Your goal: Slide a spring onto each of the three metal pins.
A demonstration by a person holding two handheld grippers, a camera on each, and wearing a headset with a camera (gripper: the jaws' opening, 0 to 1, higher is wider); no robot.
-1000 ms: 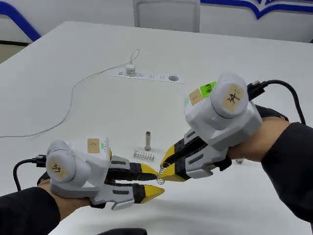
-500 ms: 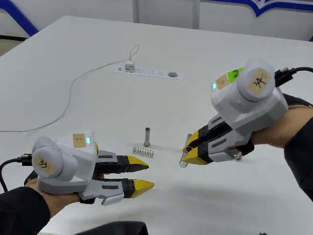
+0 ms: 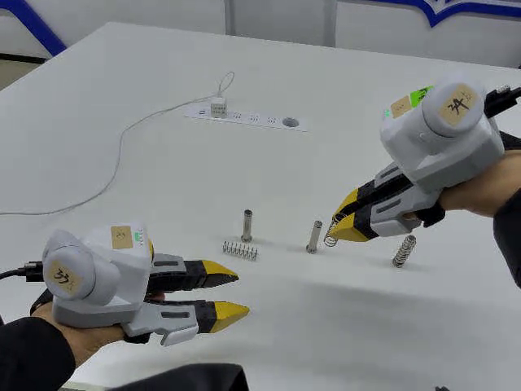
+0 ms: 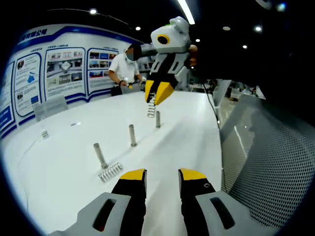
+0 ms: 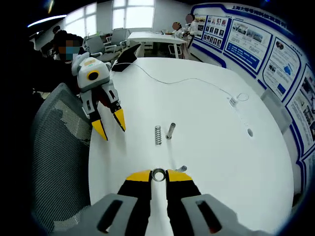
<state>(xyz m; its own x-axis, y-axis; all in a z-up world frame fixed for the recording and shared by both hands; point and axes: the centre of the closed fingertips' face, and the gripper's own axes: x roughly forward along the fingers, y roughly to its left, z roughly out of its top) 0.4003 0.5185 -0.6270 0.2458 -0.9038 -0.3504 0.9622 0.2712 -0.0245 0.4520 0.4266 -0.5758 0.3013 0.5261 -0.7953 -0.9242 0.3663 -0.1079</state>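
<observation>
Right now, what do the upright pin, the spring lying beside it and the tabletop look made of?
Pin: likely bare metal, a grey cylinder with dull sheen. Spring: thin silvery wire coils, probably steel. Tabletop: smooth white, slight sheen; laminate or painted board, cannot tell which.

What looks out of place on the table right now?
Only a loose spring, lying flat on the table beside a bare pin. The right gripper holds a second spring. Nothing looks damaged.
</observation>
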